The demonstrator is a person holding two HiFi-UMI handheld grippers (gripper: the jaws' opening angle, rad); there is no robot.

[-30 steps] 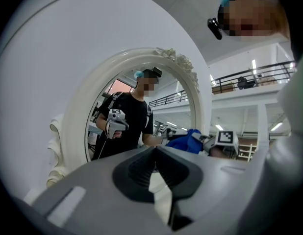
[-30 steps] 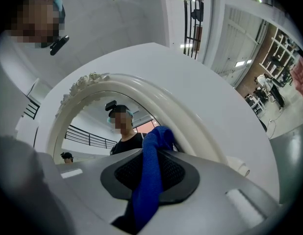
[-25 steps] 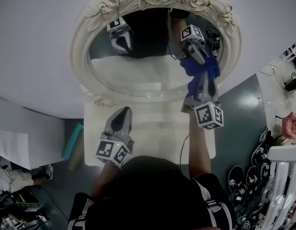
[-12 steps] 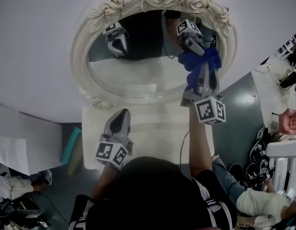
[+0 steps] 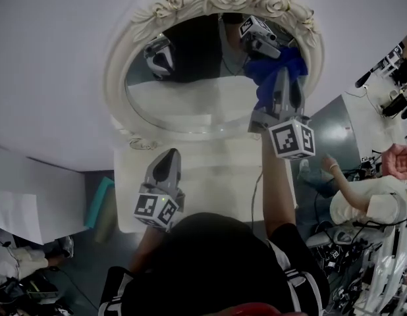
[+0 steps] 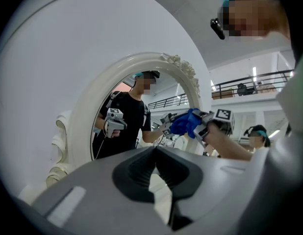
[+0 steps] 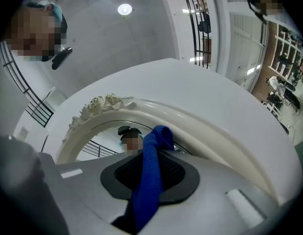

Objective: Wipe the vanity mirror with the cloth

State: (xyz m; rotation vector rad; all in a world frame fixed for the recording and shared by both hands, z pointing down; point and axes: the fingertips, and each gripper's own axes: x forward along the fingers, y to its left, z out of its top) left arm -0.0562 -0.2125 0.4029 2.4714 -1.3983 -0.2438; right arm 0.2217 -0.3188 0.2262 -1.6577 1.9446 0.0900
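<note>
In the head view, the oval mirror (image 5: 190, 101) stands at the back of the white bench (image 5: 217, 176). Its cream frame (image 5: 114, 64) is carved with roses at the top. The right gripper (image 5: 280, 78) reaches to the upper right of the glass, with the blue cloth (image 5: 272, 71) bunched at its jaws. There the cloth meets its own reflection, so it lies against the glass. The left gripper (image 5: 167, 158) hangs low over the bench, well apart from the cloth, pointing toward the mirror's lower rim.

In the left gripper view, the jaws meet at their tips (image 6: 154, 153) with nothing between them. Beyond them is the mirror (image 6: 92, 126), with the cloth (image 6: 186, 124) at the right side of its glass.

In the right gripper view, the jaws are clamped on the cloth (image 7: 149, 180). It runs as a narrow blue strip along the seam between them and pokes out past the tips in a rounded fold. That fold sits over the glass just inside the frame (image 7: 190, 126).
</note>
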